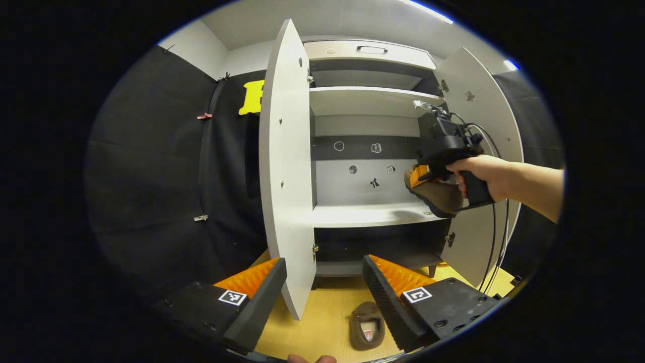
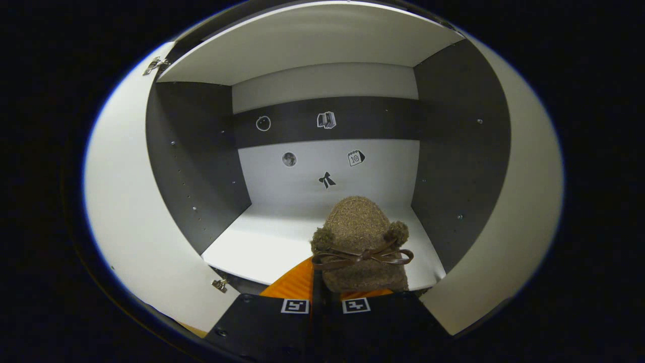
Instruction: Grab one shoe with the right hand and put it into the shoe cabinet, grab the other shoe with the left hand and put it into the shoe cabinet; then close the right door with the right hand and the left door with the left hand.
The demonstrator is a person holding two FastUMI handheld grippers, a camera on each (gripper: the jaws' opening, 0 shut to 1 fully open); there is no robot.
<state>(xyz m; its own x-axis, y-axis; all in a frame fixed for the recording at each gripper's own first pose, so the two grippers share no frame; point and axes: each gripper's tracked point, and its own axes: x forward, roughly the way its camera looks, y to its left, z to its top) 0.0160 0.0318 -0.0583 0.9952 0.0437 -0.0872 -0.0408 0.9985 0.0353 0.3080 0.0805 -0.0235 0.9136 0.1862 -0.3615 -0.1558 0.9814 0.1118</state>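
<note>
A brown fuzzy shoe (image 2: 359, 232) with a dark bow sits in my right gripper (image 2: 322, 285), which is shut on its heel end. Its toe points into the white shoe cabinet, just above the front of the middle shelf (image 2: 272, 242). In the left gripper view a hand holds that right gripper (image 1: 421, 176) with the shoe (image 1: 443, 197) at the right side of the cabinet opening. The other brown shoe (image 1: 367, 326) lies on the wooden floor, under my left gripper (image 1: 323, 262), which is open and holds nothing.
Both cabinet doors stand open: the left door (image 1: 287, 166) edge-on close in front of my left gripper, the right door (image 1: 478, 101) behind the person's forearm. Cables (image 1: 496, 237) hang from the right gripper. Upper shelves (image 1: 368, 98) are bare.
</note>
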